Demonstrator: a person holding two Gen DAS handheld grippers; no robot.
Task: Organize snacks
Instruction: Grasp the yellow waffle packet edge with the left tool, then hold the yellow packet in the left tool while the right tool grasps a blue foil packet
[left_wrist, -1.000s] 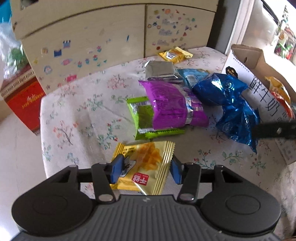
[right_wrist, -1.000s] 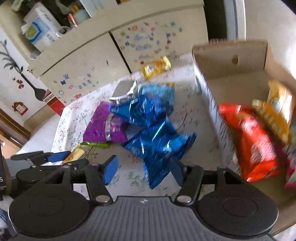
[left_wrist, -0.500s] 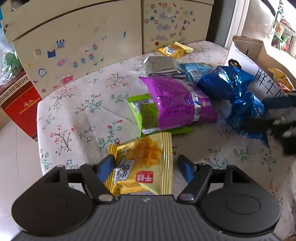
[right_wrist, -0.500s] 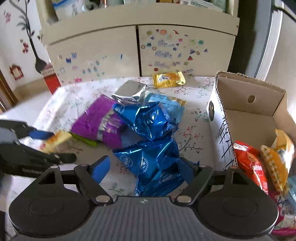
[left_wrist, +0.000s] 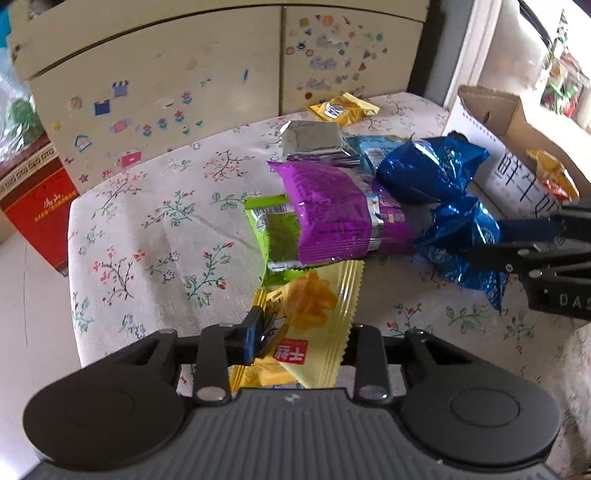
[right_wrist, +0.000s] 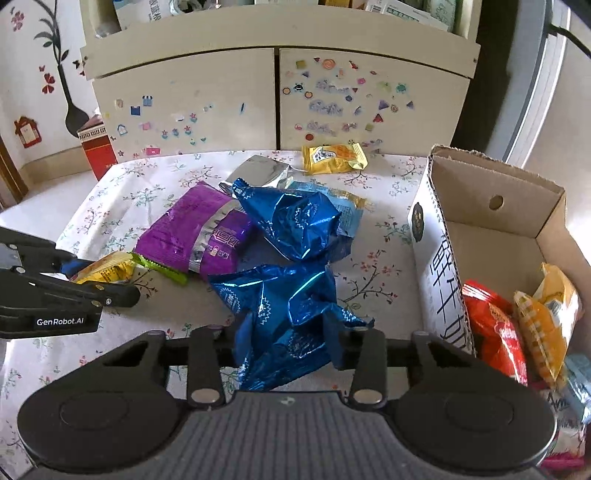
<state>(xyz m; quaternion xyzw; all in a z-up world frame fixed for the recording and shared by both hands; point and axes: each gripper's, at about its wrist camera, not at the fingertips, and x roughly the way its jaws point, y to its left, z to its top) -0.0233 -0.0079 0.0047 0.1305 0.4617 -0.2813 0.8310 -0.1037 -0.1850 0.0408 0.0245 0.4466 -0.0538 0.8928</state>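
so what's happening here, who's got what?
Snack sorting, mid-grab. The left gripper is shut on the yellow snack packet at the table's near edge. The right gripper is closed around the near blue foil bag. The cardboard box already holds a few packets; several more lie on the table.

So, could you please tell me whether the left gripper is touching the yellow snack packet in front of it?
Touching. In the left wrist view, the left gripper has the yellow snack packet pinched, its blue finger pad pressed against the packet's crumpled edge.
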